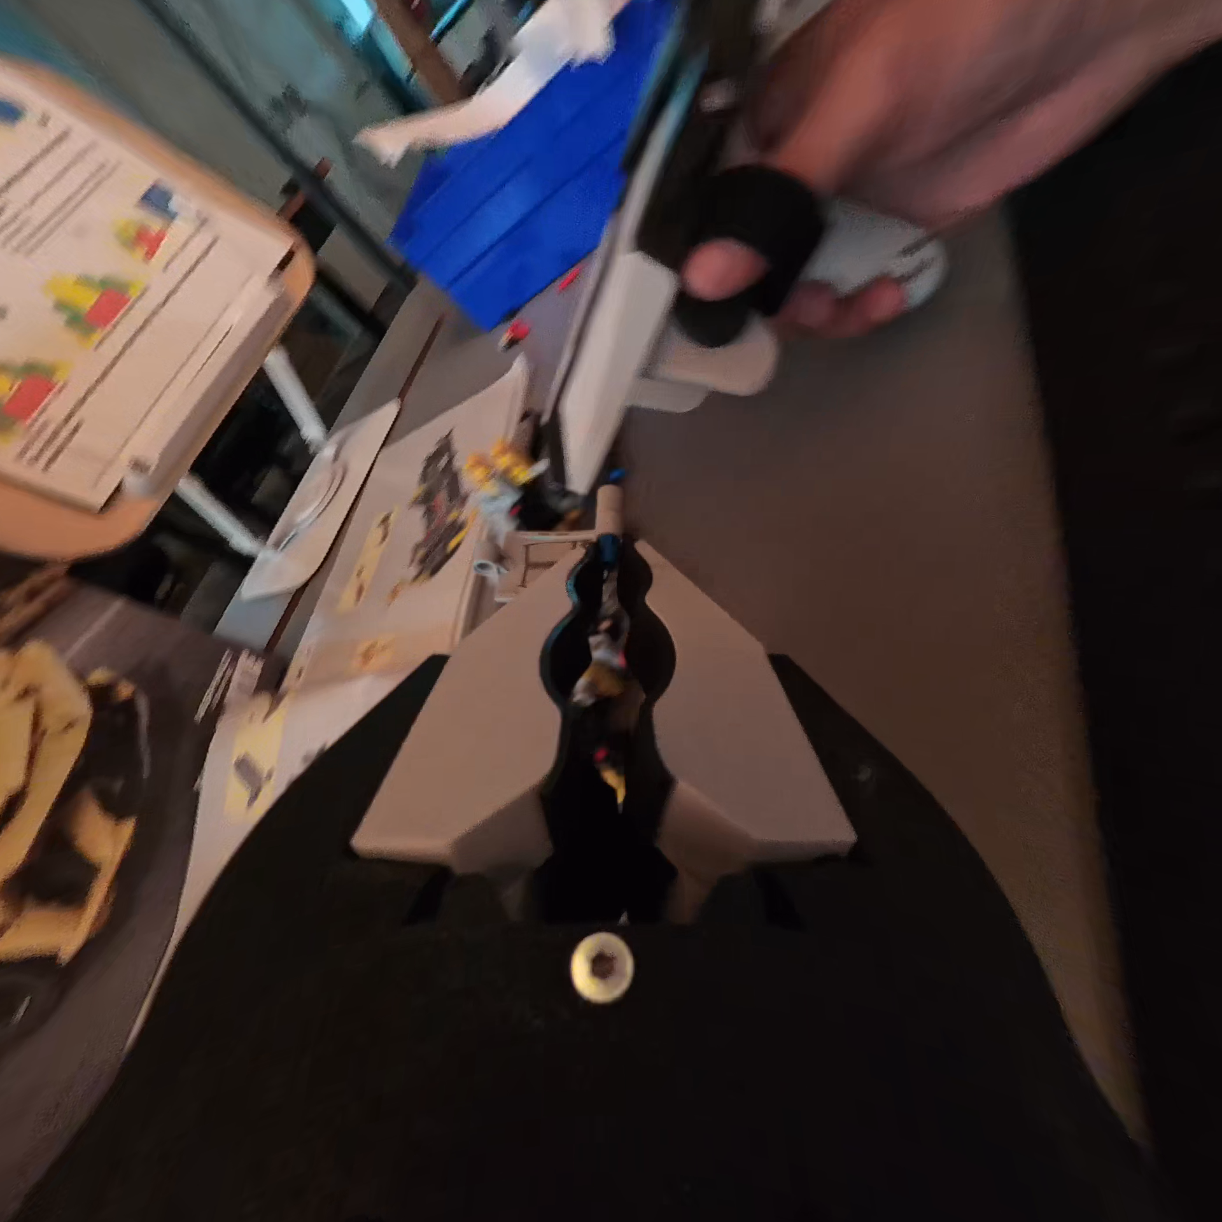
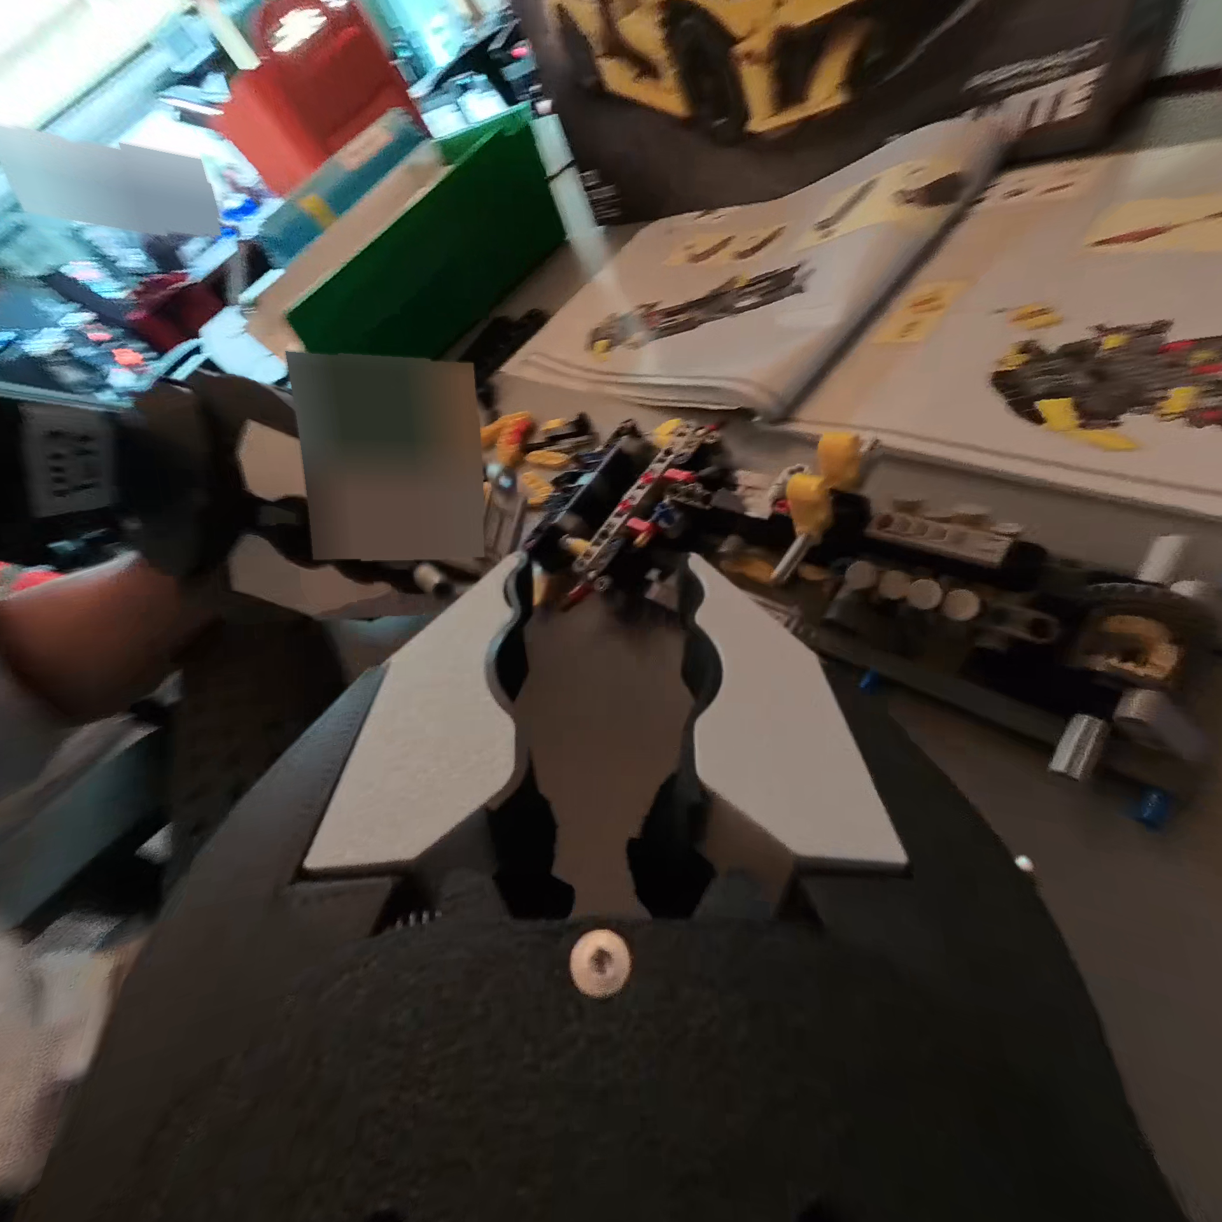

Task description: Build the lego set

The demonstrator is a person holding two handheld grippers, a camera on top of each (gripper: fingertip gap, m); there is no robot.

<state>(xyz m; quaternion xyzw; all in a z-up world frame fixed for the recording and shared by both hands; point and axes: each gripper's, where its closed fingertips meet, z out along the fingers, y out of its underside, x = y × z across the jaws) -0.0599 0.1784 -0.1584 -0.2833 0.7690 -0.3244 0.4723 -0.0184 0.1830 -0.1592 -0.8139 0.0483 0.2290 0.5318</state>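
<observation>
Grey counter (image 2: 992,826) carries everything. My right gripper (image 2: 605,582) has its fingers (image 2: 463,694) spread, and the half-built lego model (image 2: 621,516) sits just past their tips; I cannot tell whether they touch it. My left gripper (image 1: 608,562) has its fingers (image 1: 476,727) nearly together, with a small blue piece (image 1: 607,549) at the tips, though blur hides whether it is pinched. An open instruction booklet (image 2: 760,330) lies on the far right, the set's box (image 2: 826,79) behind it.

Loose pieces (image 2: 529,456) on the table (image 2: 992,760) before the open booklet (image 2: 859,317), box (image 2: 826,73) behind.
</observation>
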